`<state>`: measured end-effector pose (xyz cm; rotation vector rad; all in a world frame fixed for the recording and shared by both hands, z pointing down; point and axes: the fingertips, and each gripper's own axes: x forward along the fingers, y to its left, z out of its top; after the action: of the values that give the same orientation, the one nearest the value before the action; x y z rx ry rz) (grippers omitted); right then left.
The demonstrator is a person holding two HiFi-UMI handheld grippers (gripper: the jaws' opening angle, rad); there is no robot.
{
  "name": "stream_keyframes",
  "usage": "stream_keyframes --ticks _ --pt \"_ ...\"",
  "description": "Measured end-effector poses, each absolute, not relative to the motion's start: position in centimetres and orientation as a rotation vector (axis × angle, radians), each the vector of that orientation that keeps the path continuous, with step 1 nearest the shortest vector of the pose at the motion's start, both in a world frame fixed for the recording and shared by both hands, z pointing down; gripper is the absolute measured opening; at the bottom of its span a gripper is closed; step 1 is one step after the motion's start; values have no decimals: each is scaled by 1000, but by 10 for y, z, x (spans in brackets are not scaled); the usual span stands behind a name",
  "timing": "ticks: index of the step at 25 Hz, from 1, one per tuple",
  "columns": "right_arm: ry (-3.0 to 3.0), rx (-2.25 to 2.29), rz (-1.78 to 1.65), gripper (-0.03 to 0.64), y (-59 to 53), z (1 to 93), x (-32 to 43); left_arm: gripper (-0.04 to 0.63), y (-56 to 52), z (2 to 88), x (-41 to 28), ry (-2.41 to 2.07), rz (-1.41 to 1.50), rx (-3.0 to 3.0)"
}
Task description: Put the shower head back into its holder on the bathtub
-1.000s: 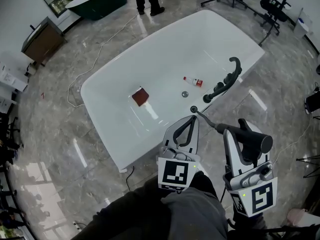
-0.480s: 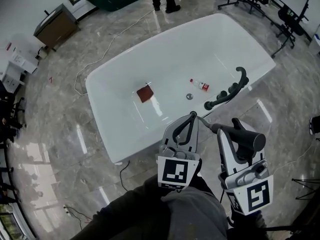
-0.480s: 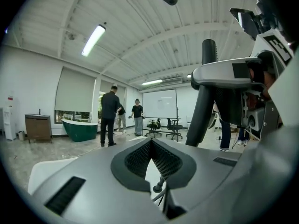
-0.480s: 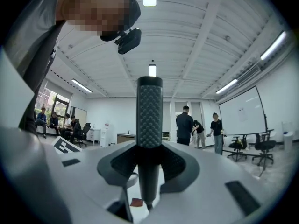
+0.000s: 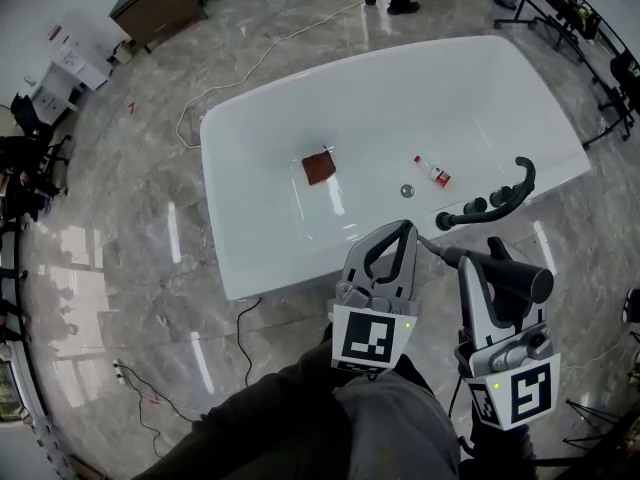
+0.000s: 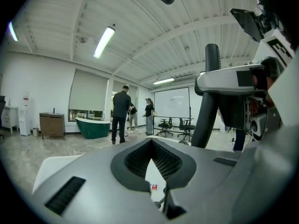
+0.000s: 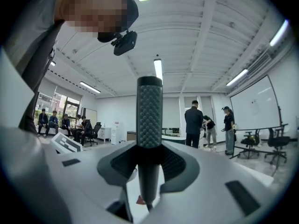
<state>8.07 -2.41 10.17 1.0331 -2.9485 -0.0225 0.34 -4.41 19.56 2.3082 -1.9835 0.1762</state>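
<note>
left tongs (image 5: 404, 227) – near level, shut | right tongs (image 5: 468, 262) – level, clamping shower head (image 5: 518, 279)

White bathtub (image 5: 250, 218) on glossy grey marble floor (image 5: 120, 218), red-brown square block (image 5: 318, 169) and small bottle (image 5: 433, 172) on its bottom

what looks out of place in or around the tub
A small bottle lies on its side on the tub floor near the drain, and a dark red square sits further left. The shower head is not on the tub: it is clamped in the right gripper.
</note>
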Motion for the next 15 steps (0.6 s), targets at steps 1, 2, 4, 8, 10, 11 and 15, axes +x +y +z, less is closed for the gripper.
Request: stream_keyframes --ticks 1,2,4,8,10,11,15 --pt "-2944 1037 -14 133 -28 105 78 3 -48 198 0 -1978 172 2306" --pt "-2938 1046 -4 135 -33 108 75 3 -51 201 -3 -1971 168 2305" --pt "-2921 1064 14 133 -40 116 70 3 -57 206 -9 -1957 166 2306" --pt "-2888 1063 16 133 -52 134 55 3 -67 214 -20 -1944 142 2307" --pt "-2876 1058 19 135 -57 143 48 3 -72 216 -25 -1939 133 2310" --pt "-2870 1058 17 135 -60 147 44 3 -74 218 -27 -1935 133 2312" --pt "-2848 1067 25 135 -69 167 37 3 -81 230 -34 -1918 134 2315"
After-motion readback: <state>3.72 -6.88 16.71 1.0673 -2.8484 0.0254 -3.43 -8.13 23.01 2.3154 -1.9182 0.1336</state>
